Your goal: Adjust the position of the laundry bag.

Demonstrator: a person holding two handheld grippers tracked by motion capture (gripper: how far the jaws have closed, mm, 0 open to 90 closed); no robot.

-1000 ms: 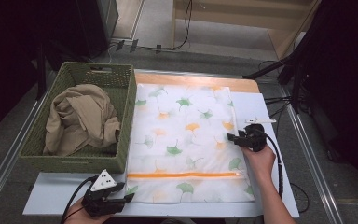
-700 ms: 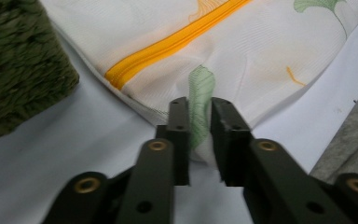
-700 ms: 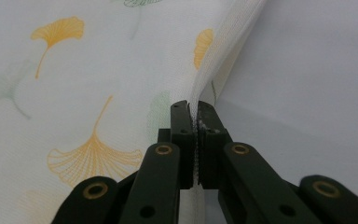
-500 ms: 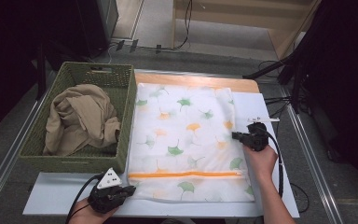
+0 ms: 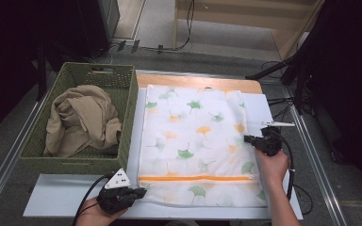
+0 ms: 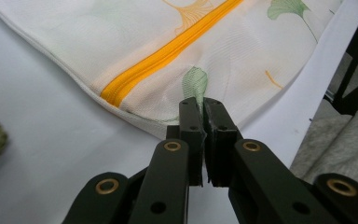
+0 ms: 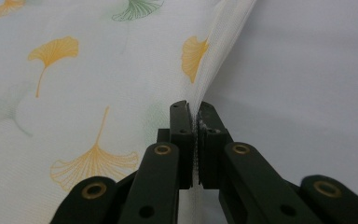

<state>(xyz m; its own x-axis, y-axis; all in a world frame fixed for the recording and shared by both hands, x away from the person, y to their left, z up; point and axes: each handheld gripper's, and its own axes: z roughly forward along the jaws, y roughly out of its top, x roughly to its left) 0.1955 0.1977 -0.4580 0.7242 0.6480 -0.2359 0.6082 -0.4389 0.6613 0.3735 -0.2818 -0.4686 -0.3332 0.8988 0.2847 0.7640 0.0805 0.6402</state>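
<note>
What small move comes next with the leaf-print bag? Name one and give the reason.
Probably lift both hands a little. The left gripper is shut on the mesh laundry bag at its near left corner, below the orange zipper; the right gripper pinches its right edge. The bag otherwise lies flat on the white board, so raising it frees it for folding.

Leaf-printed mesh bag (image 5: pixel 195 141) flat on table

Your table (image 5: pixel 283 207) is white with a wood strip (image 5: pixel 198 83) at the far edge. You've got grey floor (image 5: pixel 160 28) beyond it, cables (image 5: pixel 188 28) trailing across, dark gear either side, and a pale wood frame (image 5: pixel 245 14) behind.
</note>
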